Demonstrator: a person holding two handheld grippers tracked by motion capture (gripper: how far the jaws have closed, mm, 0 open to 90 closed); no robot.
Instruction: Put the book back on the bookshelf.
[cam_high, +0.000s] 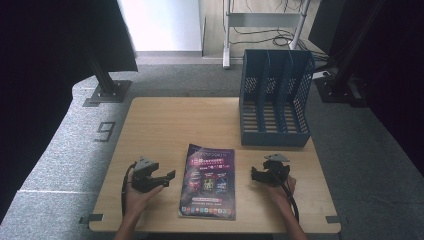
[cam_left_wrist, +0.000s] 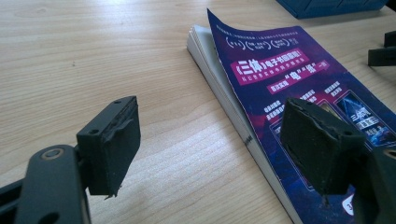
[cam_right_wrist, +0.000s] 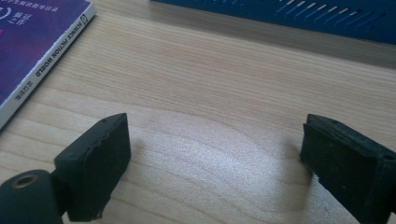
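A purple magazine lies flat on the wooden table near its front edge. My left gripper rests just left of it, held in a hand, jaws open and pointing at the magazine's left edge. In the left gripper view the magazine lies ahead with its page edges facing me, and its cover curls up at the far corner. My left gripper holds nothing. My right gripper sits right of the magazine, open and empty. In the right gripper view its jaws stand wide over bare wood, the magazine's spine at upper left.
A blue three-slot file rack stands at the table's back right; its base crosses the top of the right gripper view. Dark stands and cables sit on the floor beyond the table. Bare wood stretches across the table's left and back.
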